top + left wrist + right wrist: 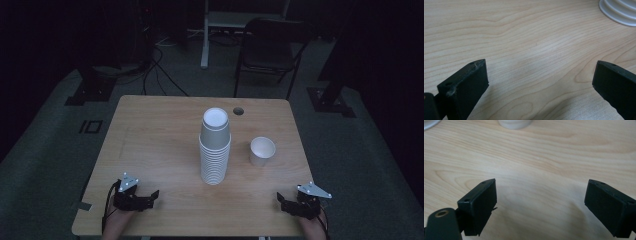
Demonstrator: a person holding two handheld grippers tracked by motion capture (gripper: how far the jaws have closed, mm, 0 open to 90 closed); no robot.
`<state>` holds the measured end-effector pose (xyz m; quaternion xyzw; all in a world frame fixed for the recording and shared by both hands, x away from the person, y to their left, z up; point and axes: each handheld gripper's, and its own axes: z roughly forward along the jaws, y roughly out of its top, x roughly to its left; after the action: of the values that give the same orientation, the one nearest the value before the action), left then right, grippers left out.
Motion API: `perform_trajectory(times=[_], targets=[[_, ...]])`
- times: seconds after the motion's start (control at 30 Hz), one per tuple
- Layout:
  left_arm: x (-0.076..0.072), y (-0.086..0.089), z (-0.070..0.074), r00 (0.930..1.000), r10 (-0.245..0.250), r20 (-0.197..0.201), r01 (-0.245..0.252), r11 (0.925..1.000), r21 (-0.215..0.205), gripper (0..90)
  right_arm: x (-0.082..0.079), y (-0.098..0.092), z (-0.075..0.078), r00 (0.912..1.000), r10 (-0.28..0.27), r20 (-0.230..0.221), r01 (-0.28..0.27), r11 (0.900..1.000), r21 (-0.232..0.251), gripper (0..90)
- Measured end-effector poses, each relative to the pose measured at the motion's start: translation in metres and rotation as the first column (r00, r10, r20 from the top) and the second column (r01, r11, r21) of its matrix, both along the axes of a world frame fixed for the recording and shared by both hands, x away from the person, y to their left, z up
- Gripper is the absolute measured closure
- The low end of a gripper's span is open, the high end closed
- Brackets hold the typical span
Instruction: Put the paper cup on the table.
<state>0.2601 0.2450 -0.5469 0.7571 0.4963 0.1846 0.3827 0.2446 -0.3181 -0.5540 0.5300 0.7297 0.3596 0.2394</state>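
High view: left gripper (152,194) and right gripper (281,198) rest with fingers spread wide, holding nothing, near cup stack (215,150).

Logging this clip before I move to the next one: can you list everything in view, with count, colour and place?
stack of cups: one tall stack, white, table centre
single cup: one, white, upright, right of the stack, apart from it
table: one, light wood, with a dark round hole near its far edge
chair: one, dark, beyond the table
cables: several, dark, floor behind the table
left gripper: one, black, near left edge, jaws wide apart
right gripper: one, black, near right edge, jaws wide apart
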Motion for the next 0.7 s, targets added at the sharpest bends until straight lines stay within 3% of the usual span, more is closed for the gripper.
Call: perform_trajectory(times=[0.23, 0.37, 0.7], targets=[[0.0, 0.001, -0.001, 0.9998, 0.02, -0.007, -0.02, 0.9998, 0.008, 0.7, -0.006, -0.01, -0.002, 0.9963, -0.059, -0.062, 0.057, 0.998, -0.027, 10.6], [0.001, 0.002, -0.001, 0.9991, 0.041, -0.012, -0.041, 0.9991, 0.009, 0.7, -0.011, -0.012, -0.005, 0.9953, -0.086, -0.044, 0.084, 0.996, -0.033, 10.6], [0.001, 0.002, -0.002, 0.9988, 0.042, -0.023, -0.042, 0.9989, 0.021, 0.7, -0.012, -0.012, -0.005, 0.995, -0.091, -0.042, 0.09, 0.995, -0.03, 10.6]])
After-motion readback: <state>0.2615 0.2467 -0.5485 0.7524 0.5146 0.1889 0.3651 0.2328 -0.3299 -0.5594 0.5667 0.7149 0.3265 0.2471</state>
